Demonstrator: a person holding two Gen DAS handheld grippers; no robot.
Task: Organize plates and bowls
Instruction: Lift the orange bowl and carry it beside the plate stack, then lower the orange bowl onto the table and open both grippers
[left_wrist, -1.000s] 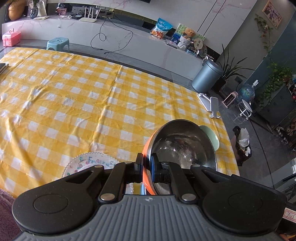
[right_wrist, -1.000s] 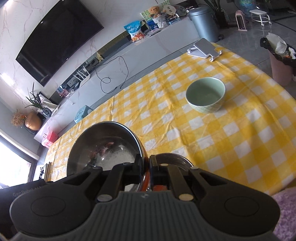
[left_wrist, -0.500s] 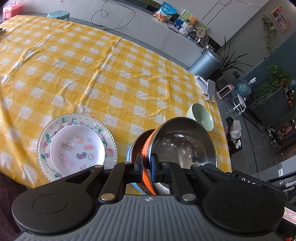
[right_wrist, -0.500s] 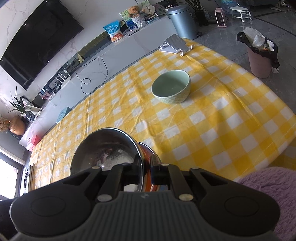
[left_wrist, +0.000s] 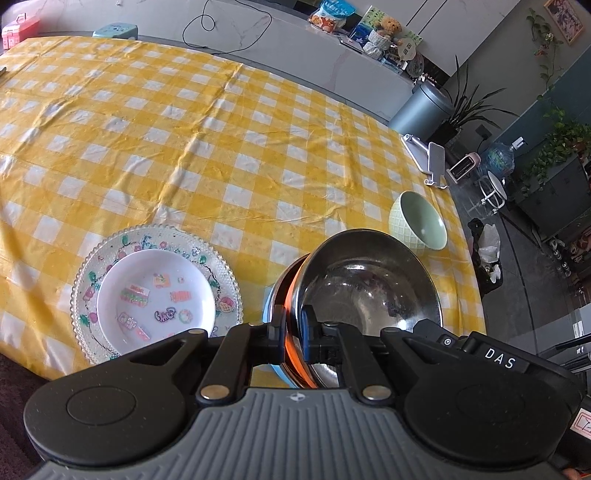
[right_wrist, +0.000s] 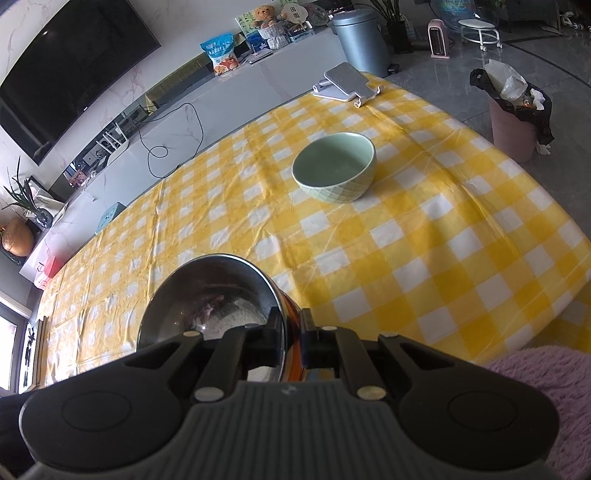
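Both grippers pinch the rim of a stack of nested bowls: a steel bowl (left_wrist: 369, 291) inside an orange-sided one, with a blue rim under it. My left gripper (left_wrist: 293, 328) is shut on the stack's left rim. My right gripper (right_wrist: 291, 332) is shut on its right rim; the steel bowl shows there too (right_wrist: 210, 295). A white plate with stickers (left_wrist: 155, 295) lies on a patterned glass plate (left_wrist: 221, 273) left of the stack. A pale green bowl (left_wrist: 419, 223) (right_wrist: 334, 168) stands upright further out on the yellow checked tablecloth (left_wrist: 221, 147).
A grey phone stand (right_wrist: 345, 83) (left_wrist: 430, 160) sits at the table's far right edge. The table edge falls away to the right, with a pink bin (right_wrist: 515, 114) on the floor beyond. A purple blanket (right_wrist: 546, 387) lies at the near right.
Both grippers have lifted and pulled back with the bowl stack. The plates have come into the left wrist view. The green bowl now looks farther off.
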